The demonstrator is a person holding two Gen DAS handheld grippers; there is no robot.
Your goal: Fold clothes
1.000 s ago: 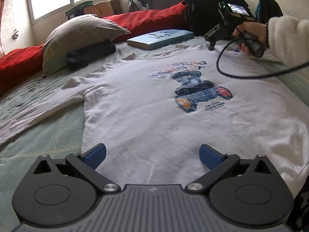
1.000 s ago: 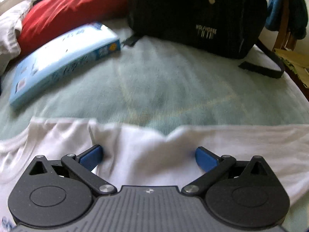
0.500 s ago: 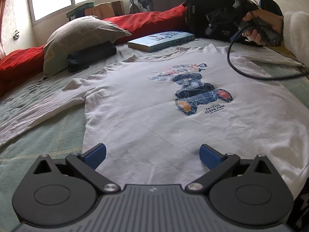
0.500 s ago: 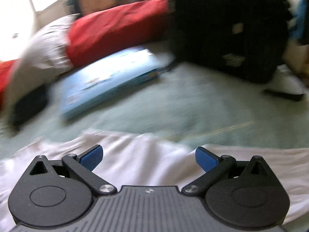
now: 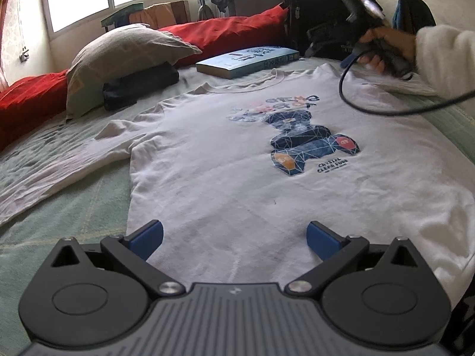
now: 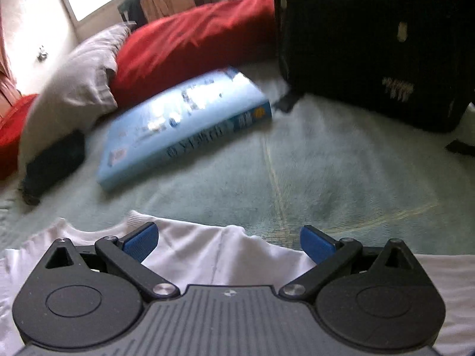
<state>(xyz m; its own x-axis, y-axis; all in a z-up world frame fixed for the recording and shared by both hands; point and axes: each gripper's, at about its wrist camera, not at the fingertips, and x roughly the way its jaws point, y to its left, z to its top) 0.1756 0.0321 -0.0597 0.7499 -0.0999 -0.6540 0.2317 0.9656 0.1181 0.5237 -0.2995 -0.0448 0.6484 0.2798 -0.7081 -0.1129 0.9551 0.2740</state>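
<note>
A white long-sleeved shirt (image 5: pixel 225 166) with a blue bear print lies flat, front up, on the green bedspread (image 5: pixel 74 207). Its left sleeve (image 5: pixel 53 172) stretches out to the left. My left gripper (image 5: pixel 234 234) hovers open over the shirt's hem, nothing between its blue pads. Across the shirt a hand holds the right gripper (image 5: pixel 346 60) low over the right shoulder, by the collar. In the right wrist view the right gripper (image 6: pixel 227 240) is open above the shirt's shoulder edge (image 6: pixel 225 246), with the collar (image 6: pixel 130 219) just to its left.
A light blue book (image 6: pixel 184 127) lies just past the collar. A black bag (image 6: pixel 374 41) stands behind it on the right. A grey pillow (image 5: pixel 121 59), dark folded cloth (image 5: pixel 139 84) and red cushions (image 5: pixel 225 34) line the far side. A black cable (image 5: pixel 371 108) trails over the shirt.
The right gripper rose off the right shoulder, swung left and came back down near the collar; its view now faces the book. My left gripper has stayed open over the hem.
</note>
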